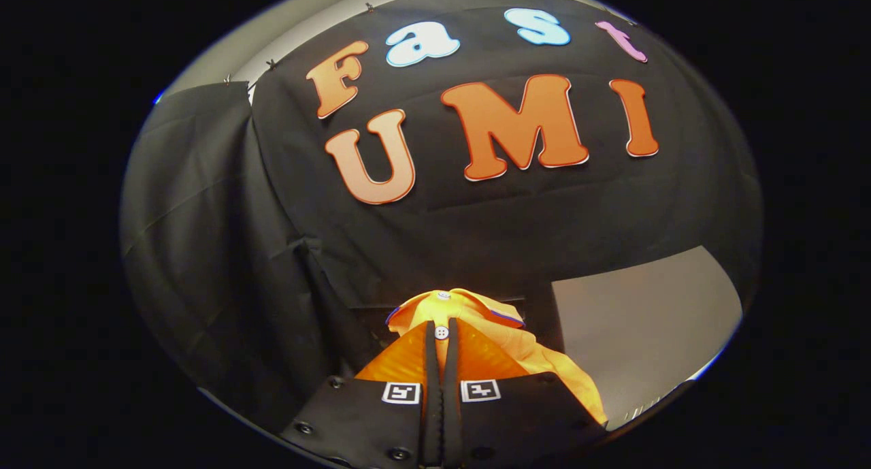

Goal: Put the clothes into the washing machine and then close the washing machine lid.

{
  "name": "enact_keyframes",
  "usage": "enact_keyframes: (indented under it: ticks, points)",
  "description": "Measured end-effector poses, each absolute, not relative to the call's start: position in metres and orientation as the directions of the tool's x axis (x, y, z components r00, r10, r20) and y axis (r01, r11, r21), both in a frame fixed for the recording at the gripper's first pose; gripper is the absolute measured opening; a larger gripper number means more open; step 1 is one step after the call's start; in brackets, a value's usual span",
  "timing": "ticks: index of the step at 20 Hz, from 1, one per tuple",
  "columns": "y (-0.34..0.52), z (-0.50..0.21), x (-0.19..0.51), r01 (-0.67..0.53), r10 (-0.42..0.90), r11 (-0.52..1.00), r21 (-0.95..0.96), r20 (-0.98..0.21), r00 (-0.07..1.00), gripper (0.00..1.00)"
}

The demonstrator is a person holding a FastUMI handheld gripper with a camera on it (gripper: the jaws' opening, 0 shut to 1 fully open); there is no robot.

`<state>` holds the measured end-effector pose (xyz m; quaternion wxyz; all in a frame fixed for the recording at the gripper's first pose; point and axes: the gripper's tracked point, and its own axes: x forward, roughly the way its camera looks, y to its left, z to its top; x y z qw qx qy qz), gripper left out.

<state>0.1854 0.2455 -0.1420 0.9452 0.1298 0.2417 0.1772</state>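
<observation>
An orange garment [476,319] with a white button and a blue-edged collar hangs bunched at my fingertips. My gripper [442,336] is shut on it: the two black fingers [431,360] stand close together with a thin strip of orange cloth pinched between them. More of the cloth drapes down to the right of the fingers. The garment is lifted up in front of the black cloth wall.
A pale flat surface [639,319] lies to the right, beyond the fingers. Black cloth [218,251] hangs all round ahead and on the left, with a dark box-like edge [367,312] just behind the garment.
</observation>
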Motion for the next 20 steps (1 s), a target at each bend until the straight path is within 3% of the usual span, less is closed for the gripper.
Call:
enact_keyframes:
  ticks: [11, 20]
  points:
    - [0.356, -0.227, 0.195, -0.320, 0.462, 0.882, 0.345, -0.508, 0.727, 0.08]
    - [0.393, -0.313, 0.203, -0.315, 0.442, 0.897, 0.311, -0.611, 0.656, 0.08]
